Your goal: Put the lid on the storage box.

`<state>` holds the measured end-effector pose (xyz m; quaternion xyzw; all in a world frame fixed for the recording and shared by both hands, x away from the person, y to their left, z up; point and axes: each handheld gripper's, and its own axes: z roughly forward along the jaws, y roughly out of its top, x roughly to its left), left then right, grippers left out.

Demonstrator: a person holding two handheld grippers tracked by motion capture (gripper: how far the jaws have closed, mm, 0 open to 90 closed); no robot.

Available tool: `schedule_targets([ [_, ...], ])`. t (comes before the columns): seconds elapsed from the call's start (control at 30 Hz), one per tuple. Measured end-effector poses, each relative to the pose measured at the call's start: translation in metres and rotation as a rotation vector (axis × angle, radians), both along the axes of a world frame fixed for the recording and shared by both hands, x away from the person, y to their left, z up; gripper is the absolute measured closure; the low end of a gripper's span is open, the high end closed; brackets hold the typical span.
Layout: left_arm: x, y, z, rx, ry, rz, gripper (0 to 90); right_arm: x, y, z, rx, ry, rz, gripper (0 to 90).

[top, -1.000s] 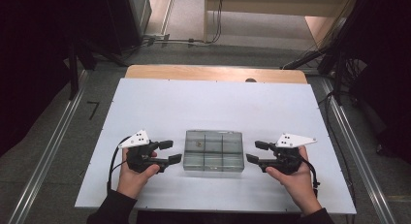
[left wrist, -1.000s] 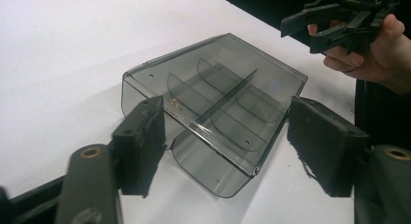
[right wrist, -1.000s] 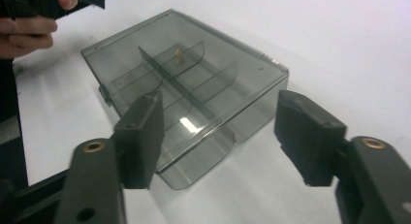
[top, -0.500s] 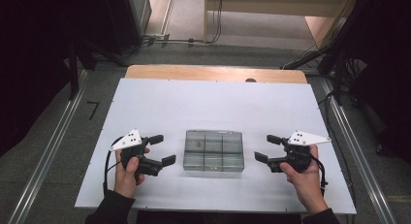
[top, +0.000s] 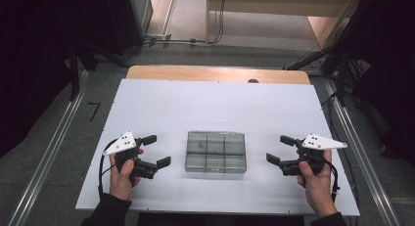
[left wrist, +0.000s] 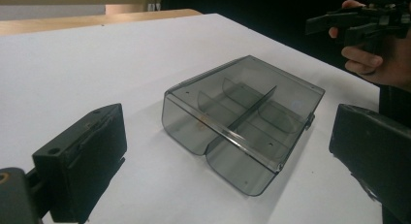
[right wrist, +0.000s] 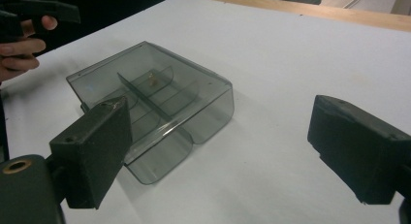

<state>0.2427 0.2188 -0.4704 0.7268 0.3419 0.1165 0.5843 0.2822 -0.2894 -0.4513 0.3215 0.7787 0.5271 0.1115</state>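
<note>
A smoky clear box with several compartments lies flat at the middle of the white tabletop. A tiny brownish bit sits in one compartment. My left gripper is left of the box and points at it, apart from it. Its jaws have just been opening and stand open, with nothing between them. My right gripper is right of the box and also apart from it. Its jaws too have just been opening and hold nothing. The box lies ahead of the left jaws, with the other gripper beyond it.
A wooden strip borders the far edge of the tabletop. Metal rails run along the floor on both sides, and cables lie beyond the table. The surroundings are dark.
Both grippers have drawn outward, away from the box's sides, and their jaws stand wider apart than a second ago. The box has stayed in place.
</note>
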Motion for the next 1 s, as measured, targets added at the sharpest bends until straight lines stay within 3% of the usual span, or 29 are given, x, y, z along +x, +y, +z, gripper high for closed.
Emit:
schedule_targets([
  [0.23, -0.003, 0.007, -0.004, 0.020, 0.005, 0.008, 0.2, -0.001, -0.018, -0.002, 0.021, -0.003, -0.027, 6.0],
  [0.73, -0.011, 0.031, -0.014, 0.008, -0.003, 0.060, 0.2, -0.005, -0.053, -0.012, 0.038, 0.013, -0.072, 0.0],
  [1.0, -0.012, 0.043, -0.018, 0.015, 0.006, 0.089, 0.2, -0.009, -0.065, -0.016, 0.009, 0.018, -0.095, 0.0],
])
